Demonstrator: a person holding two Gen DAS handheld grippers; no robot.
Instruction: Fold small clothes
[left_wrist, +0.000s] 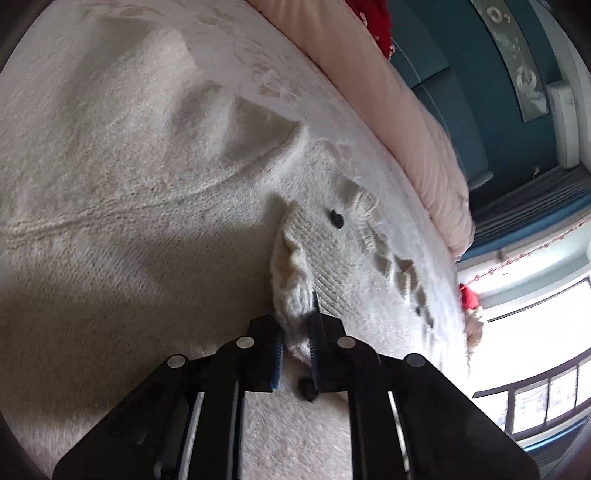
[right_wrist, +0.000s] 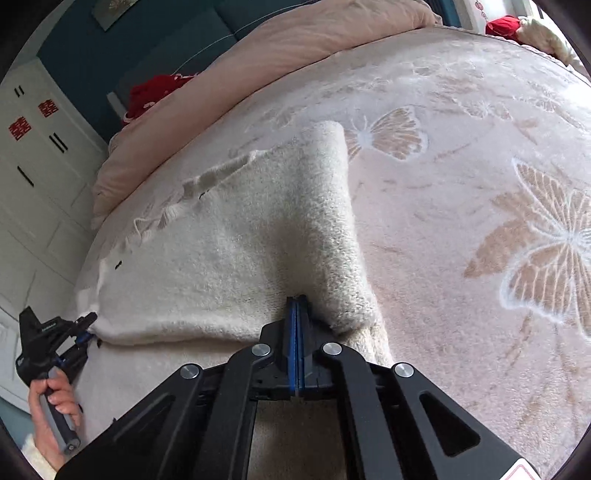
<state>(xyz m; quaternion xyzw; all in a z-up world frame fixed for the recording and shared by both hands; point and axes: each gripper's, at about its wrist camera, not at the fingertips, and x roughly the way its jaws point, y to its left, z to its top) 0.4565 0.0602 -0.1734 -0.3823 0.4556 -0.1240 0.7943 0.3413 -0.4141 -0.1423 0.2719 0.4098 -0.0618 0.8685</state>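
Note:
A cream knitted cardigan (right_wrist: 221, 251) with small dark buttons (left_wrist: 337, 218) lies on the bed, folded over itself. In the left wrist view, my left gripper (left_wrist: 297, 343) is shut on the cardigan's ribbed button edge (left_wrist: 295, 288). In the right wrist view, my right gripper (right_wrist: 296, 314) is shut on the cardigan's lower fold, beside a raised sleeve (right_wrist: 332, 206). My left gripper also shows in the right wrist view (right_wrist: 86, 325) at the far left, held by a hand (right_wrist: 55, 402), gripping the cardigan's other corner.
A pink blanket with a butterfly pattern (right_wrist: 480, 184) covers the bed. A pink duvet (right_wrist: 258, 62) is bunched at the head with a red item (right_wrist: 155, 92). White cupboards (right_wrist: 33, 147) stand left. A window (left_wrist: 535, 332) is beside the bed.

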